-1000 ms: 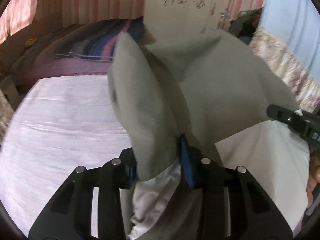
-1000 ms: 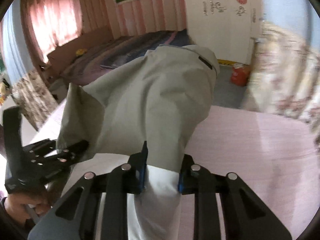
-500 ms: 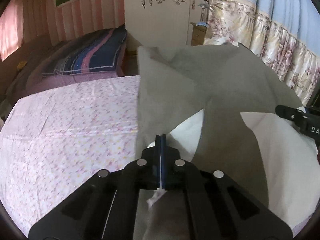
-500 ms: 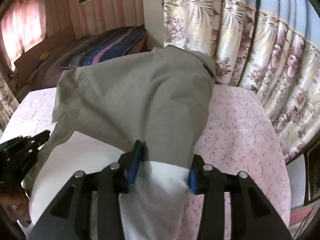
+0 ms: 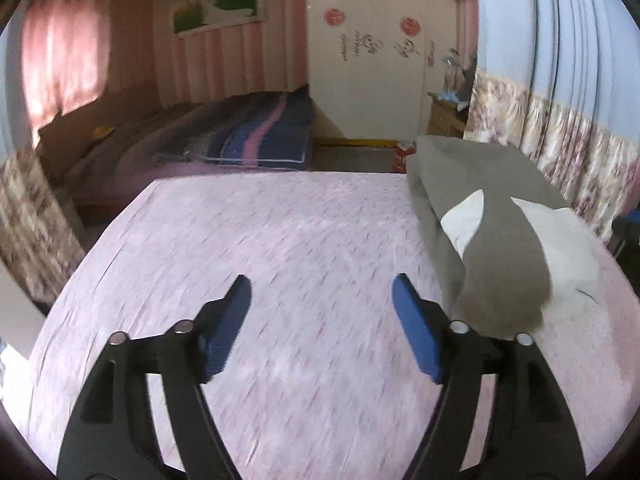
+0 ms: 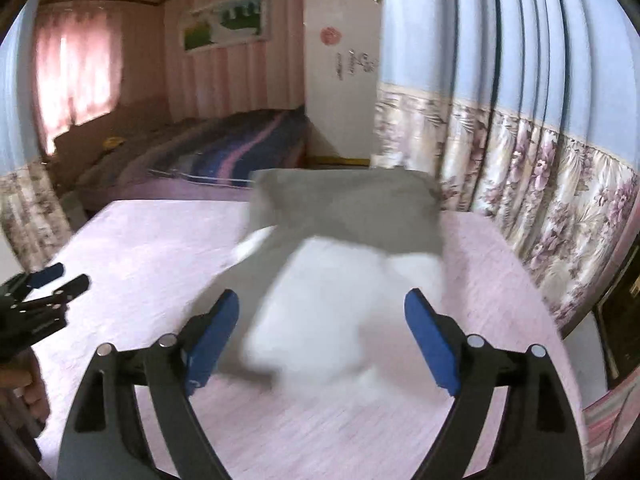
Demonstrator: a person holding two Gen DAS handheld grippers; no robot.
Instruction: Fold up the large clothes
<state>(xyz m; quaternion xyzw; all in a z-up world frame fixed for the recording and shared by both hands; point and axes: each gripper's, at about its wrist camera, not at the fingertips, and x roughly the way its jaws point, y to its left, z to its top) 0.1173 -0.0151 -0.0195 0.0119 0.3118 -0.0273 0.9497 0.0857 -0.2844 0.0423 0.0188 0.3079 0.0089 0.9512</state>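
The grey-and-white garment point(image 6: 344, 248) lies loosely folded on the pink-sheeted bed point(image 5: 260, 248), toward its far right side near the floral curtain point(image 6: 532, 184). This looks like the release at the end of a fold. The left gripper point(image 5: 322, 308) has its jaws opening over bare sheet, nothing between them. The right gripper point(image 6: 320, 320) is opening too, with the garment lying just ahead between its pads but not pinched. The next move likely calls for picking fresh edges or corners to grip for another fold. The wardrobe door point(image 5: 368, 48) carries red rosettes and dark script too blurred to read.
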